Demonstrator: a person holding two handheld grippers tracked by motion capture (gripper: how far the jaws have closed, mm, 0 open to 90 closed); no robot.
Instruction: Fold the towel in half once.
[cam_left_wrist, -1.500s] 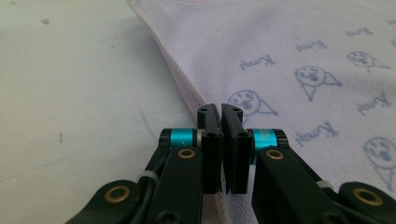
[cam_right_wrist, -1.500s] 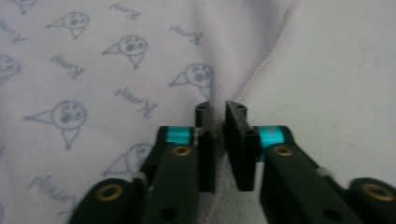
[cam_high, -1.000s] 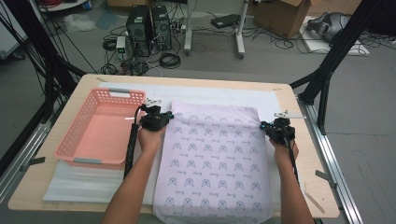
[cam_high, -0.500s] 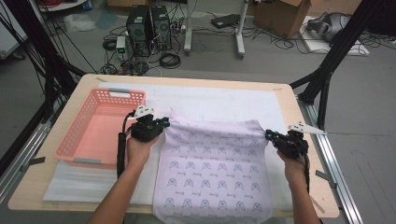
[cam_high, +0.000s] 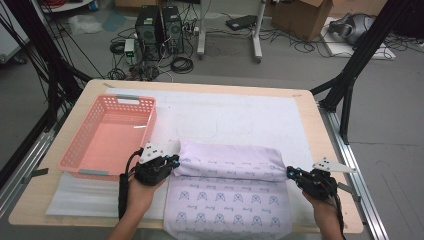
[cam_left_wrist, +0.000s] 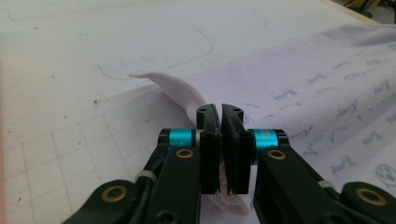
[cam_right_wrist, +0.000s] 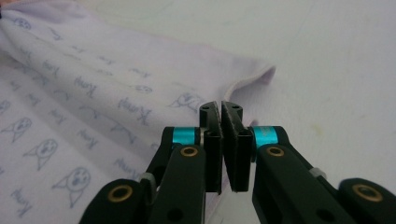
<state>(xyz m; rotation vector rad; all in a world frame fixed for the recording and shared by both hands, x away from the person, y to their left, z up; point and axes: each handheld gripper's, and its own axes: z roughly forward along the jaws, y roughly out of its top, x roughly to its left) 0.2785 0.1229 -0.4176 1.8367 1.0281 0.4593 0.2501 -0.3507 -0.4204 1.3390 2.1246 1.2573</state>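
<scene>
A lilac printed towel is seen lying on the white mat that covers the tabletop, towards the near edge, with its far part folded back over itself into a soft roll running from side to side. The left corner of that fold is pinched by the left tool, and in the left gripper view the hemmed edge of the cloth is seen caught between the two black jaws, which are pressed almost together and have just been eased slightly apart. The right corner of the fold is pinched by the right tool; in the right gripper view the jaws are likewise nearly pressed together, with the cloth's edge held low between them. Small cartoon animal faces and short words in a blue script are printed in rows across the towel; the words are too small and blurred to be read with certainty. A pink plastic basket is set on the tabletop to the left of the towel, just beside the left tool, and nothing can be made out in it. Faint pencilled outlines and a grid are drawn on the mat. No brand name or label can be read on either tool or on the basket.
</scene>
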